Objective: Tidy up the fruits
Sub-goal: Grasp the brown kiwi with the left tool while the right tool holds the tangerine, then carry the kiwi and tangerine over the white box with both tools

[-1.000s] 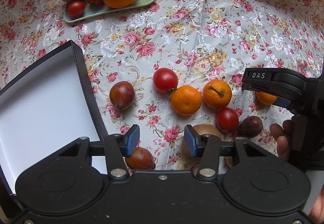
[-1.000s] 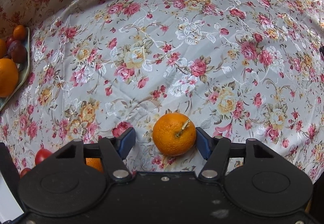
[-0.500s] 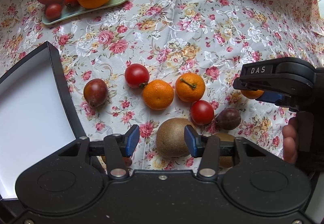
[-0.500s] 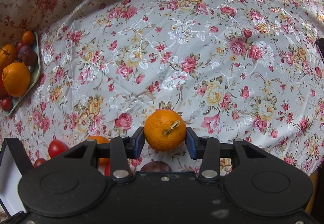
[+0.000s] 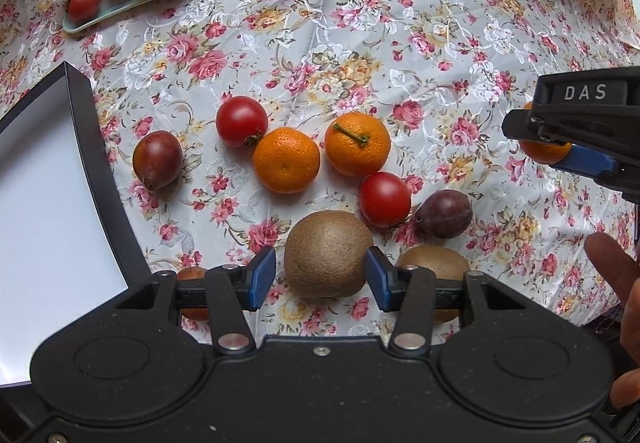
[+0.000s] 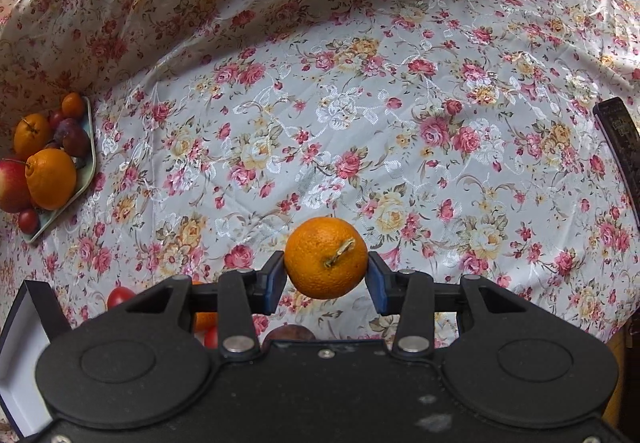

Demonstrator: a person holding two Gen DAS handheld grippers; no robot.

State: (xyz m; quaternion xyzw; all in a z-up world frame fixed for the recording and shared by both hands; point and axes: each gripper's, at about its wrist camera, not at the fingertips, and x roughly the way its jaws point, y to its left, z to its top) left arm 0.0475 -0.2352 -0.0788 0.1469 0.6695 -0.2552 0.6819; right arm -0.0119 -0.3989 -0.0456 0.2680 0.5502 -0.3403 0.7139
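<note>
Peeking from behind the left gripper body, a reddish fruit on its left and a second kiwi on its right are mostly hidden. Its jaws stand apart around a brown, fuzzy kiwi, the right pad touching it and the left one just clear. Farther right, the right gripper clamps a dimpled tangerine with a dry stem, lifted above the floral tablecloth, which drapes upward behind.
</note>
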